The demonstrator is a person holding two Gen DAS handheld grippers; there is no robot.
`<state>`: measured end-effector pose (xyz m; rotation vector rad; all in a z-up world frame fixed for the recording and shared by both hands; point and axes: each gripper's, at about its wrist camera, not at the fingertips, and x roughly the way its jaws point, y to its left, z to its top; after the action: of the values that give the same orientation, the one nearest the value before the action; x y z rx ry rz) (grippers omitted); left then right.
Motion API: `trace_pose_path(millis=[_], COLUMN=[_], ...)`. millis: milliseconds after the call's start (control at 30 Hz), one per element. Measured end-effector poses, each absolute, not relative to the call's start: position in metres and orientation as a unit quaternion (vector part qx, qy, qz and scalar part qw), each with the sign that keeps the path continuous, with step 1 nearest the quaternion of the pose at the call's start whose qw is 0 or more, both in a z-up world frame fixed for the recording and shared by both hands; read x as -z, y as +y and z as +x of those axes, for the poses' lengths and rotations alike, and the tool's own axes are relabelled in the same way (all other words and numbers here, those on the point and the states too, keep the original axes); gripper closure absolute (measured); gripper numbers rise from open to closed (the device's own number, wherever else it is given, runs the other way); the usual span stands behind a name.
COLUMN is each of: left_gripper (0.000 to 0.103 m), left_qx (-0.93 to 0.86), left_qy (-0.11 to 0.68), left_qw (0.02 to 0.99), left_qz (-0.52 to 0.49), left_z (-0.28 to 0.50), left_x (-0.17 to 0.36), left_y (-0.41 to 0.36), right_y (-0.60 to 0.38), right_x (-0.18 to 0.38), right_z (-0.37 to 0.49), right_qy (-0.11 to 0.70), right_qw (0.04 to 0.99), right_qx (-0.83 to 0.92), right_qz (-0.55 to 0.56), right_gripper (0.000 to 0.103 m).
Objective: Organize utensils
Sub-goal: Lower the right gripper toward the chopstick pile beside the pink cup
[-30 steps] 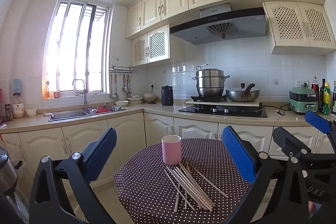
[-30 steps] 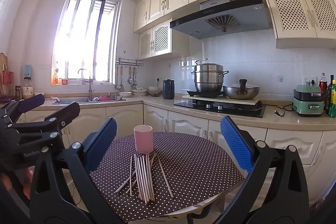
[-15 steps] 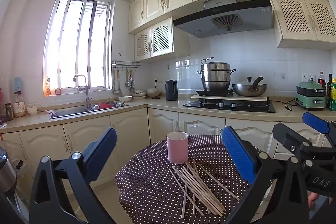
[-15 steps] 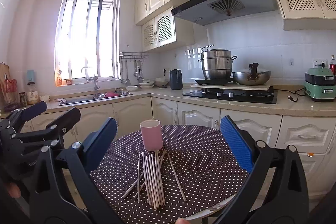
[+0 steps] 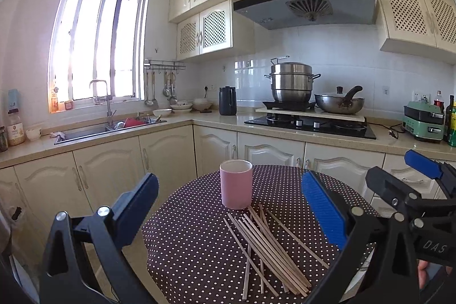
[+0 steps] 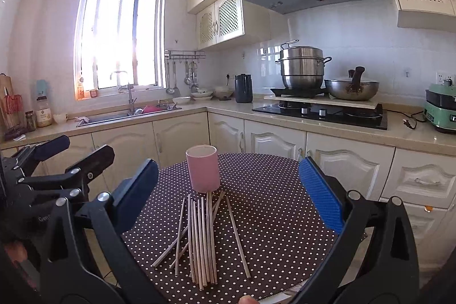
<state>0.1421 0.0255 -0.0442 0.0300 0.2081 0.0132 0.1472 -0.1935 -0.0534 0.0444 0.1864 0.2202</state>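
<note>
The chopsticks (image 6: pixel 201 238) lie loose in a fanned heap on my round table, on its brown white-dotted cloth (image 6: pixel 273 207), their far tips reaching the foot of the pink cup (image 6: pixel 203 171), which stands upright just behind them. One stick (image 6: pixel 238 235) lies a little apart on the right of the heap.

My right gripper (image 6: pixel 228 195) hangs in front of the heap with its blue pads (image 6: pixel 319 195) spread wide and nothing between them. My left gripper (image 5: pixel 228 207) is just as wide apart and bare, the cup and sticks framed between its fingers. In the left view the other tool's body at the right edge bears the letters "DAS" (image 5: pixel 434 246); in the right view the other tool's body at the left edge shows "Gen" (image 6: pixel 42 218), the rest hidden.

Behind, the counter (image 6: pixel 327 130) carries a black hob with a steel steamer pot (image 6: pixel 303 70) and a wok (image 6: pixel 352 89); the hood's lettering is too small to read.
</note>
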Motion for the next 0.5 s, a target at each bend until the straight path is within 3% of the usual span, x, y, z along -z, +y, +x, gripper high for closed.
trace_pose_path(millis=[500], left_gripper=[0.004], left_qx=[0.018], left_qy=[0.176], left_qw=[0.984], left_qz=[-0.006], left_z=[0.202], left_x=[0.081], left_y=[0.036], right_y=[-0.190], right_x=[0.081], right_z=[0.206], right_qy=[0.154], right_qw=[0.982], right_qx=[-0.112], right_qz=[0.000], right_gripper=[0.006])
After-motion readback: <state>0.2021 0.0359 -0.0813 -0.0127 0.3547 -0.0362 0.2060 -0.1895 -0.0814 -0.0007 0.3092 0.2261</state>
